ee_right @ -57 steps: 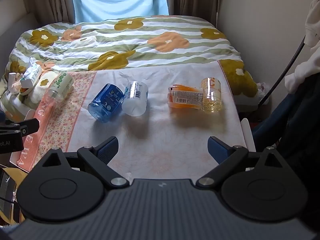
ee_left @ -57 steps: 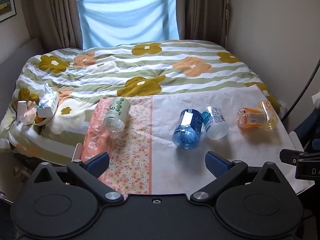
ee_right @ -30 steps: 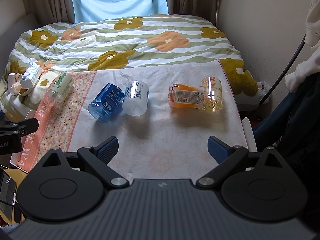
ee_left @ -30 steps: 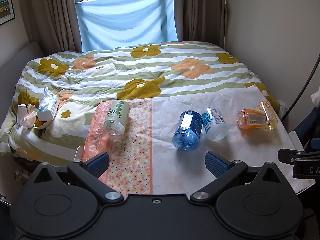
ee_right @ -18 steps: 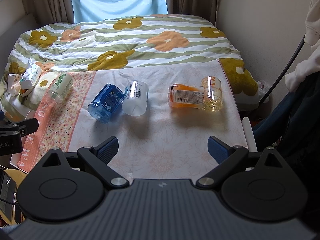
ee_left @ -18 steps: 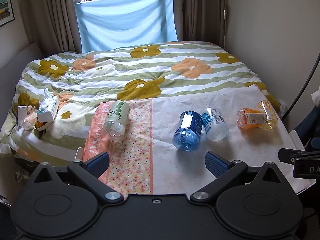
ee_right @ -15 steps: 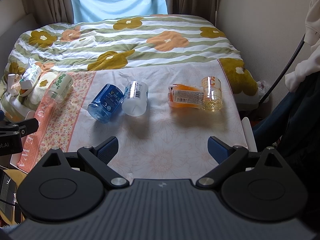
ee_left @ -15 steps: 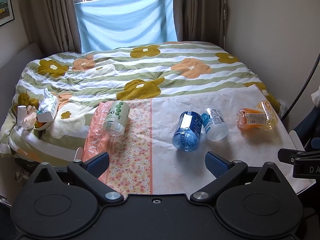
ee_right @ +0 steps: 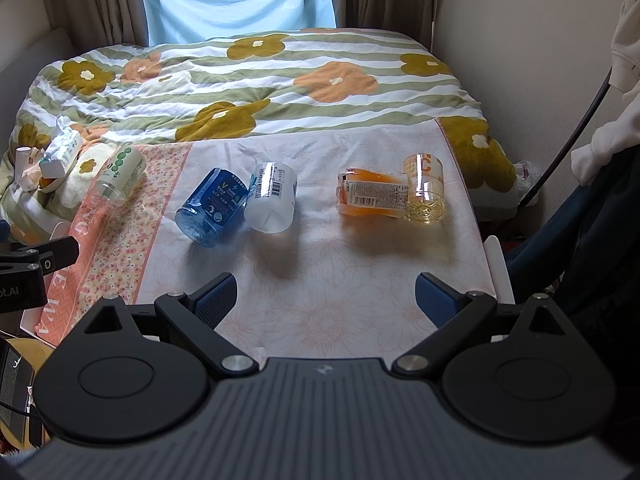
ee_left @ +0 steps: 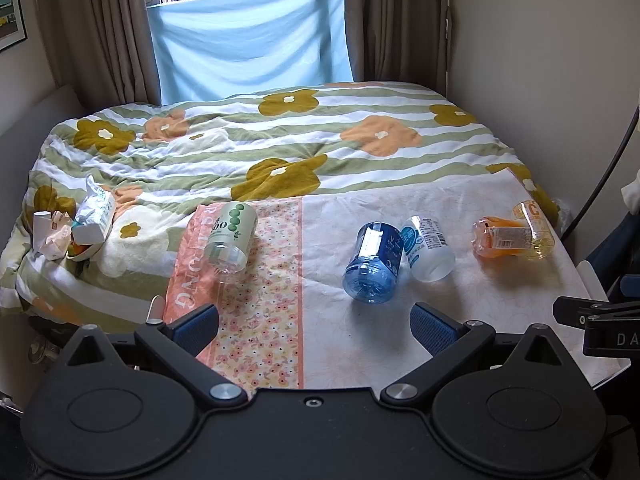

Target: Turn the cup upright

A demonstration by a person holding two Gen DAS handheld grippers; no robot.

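Cups: five lie on their sides on a cloth [ee_right: 360,280] spread over the near end of a bed [ee_left: 280,140].
Green-dot cup [ee_left: 231,236]: on the pink flowered strip at the left; digits "00" can be read beside the green dots.
Blue cup [ee_left: 374,263]: lies touching a white cup [ee_left: 427,248]; the blue one shows a "V", the white one a barcode and small print too fine to read.
Orange cup [ee_right: 370,196]: lies touching a yellow cup [ee_right: 424,189], which carries a large orange "C".
Cloth writing: big letters on the pink strip, only partly readable.
Left gripper [ee_left: 314,326]: spread wide, holds nothing; the blue cup is ahead of it, apart.
Right gripper [ee_right: 325,298]: spread wide, holds nothing; all cups lie ahead of it, apart.
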